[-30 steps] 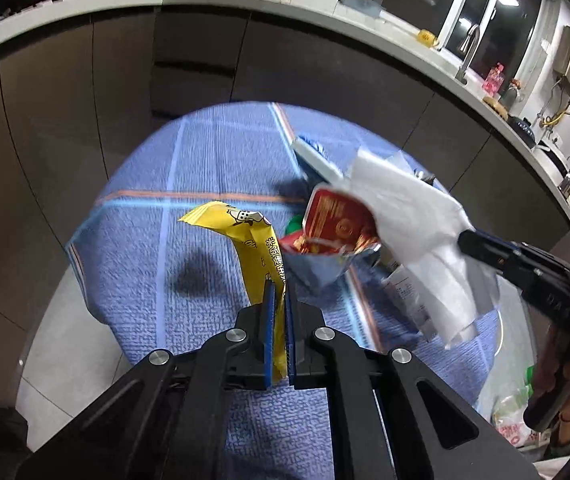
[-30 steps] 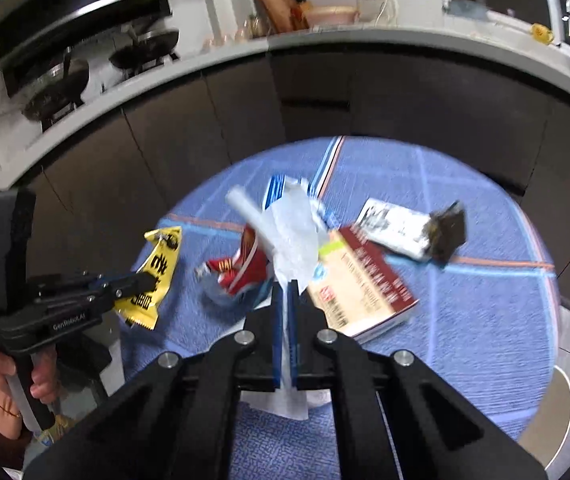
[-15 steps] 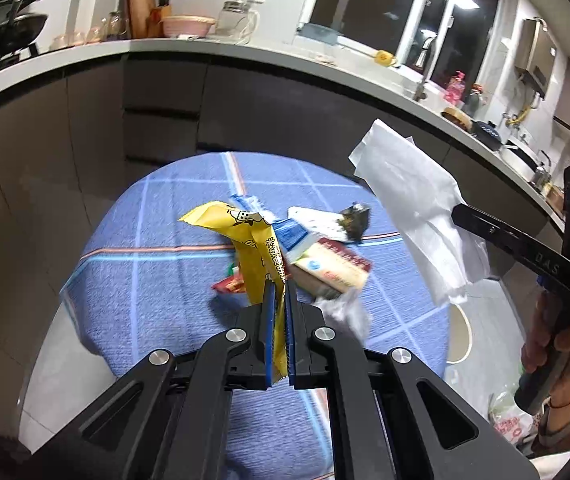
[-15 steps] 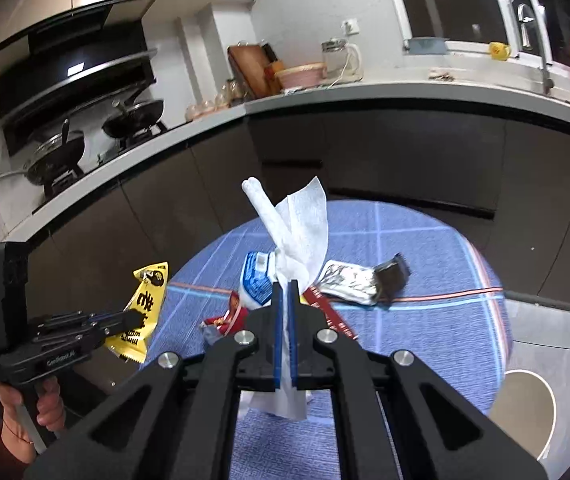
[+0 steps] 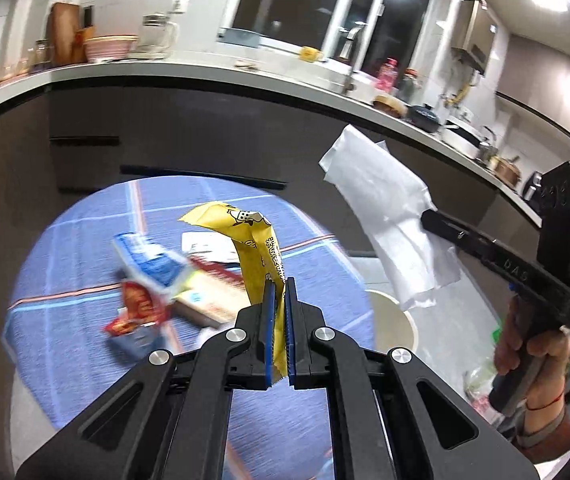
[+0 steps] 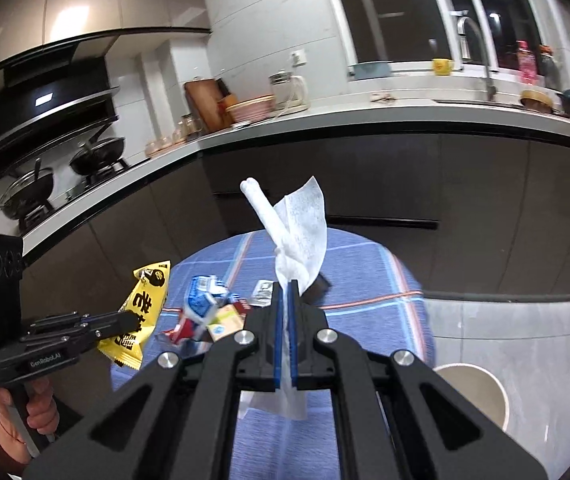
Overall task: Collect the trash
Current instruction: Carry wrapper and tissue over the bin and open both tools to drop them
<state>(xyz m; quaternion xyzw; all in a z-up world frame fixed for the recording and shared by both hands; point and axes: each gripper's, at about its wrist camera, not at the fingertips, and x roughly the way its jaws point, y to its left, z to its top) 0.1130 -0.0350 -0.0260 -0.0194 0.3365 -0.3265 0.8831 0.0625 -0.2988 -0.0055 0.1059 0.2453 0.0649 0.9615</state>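
Note:
My left gripper [image 5: 279, 292] is shut on a yellow snack wrapper [image 5: 254, 248] and holds it up above the round table. It also shows in the right wrist view [image 6: 131, 320] with the wrapper [image 6: 145, 304]. My right gripper [image 6: 285, 292] is shut on a white tissue [image 6: 301, 232], held high; it shows in the left wrist view [image 5: 429, 216] with the tissue [image 5: 389, 216]. More trash lies on the blue checked tablecloth [image 5: 85, 264]: a blue and white packet [image 5: 149, 260], a red wrapper [image 5: 137, 308], a flat box [image 5: 209, 296] and a silver wrapper [image 6: 263, 292].
A round cream bin [image 6: 473, 392] stands on the grey floor to the right of the table; it also shows in the left wrist view [image 5: 393, 324]. Dark cabinets [image 6: 445, 184] and a white counter run behind the table. A stove with pans [image 6: 45, 188] is at the left.
Both grippers have lifted away from the table with the yellow wrapper and the tissue still held. The views have tilted up and swung right, and the cream bin has come into sight.

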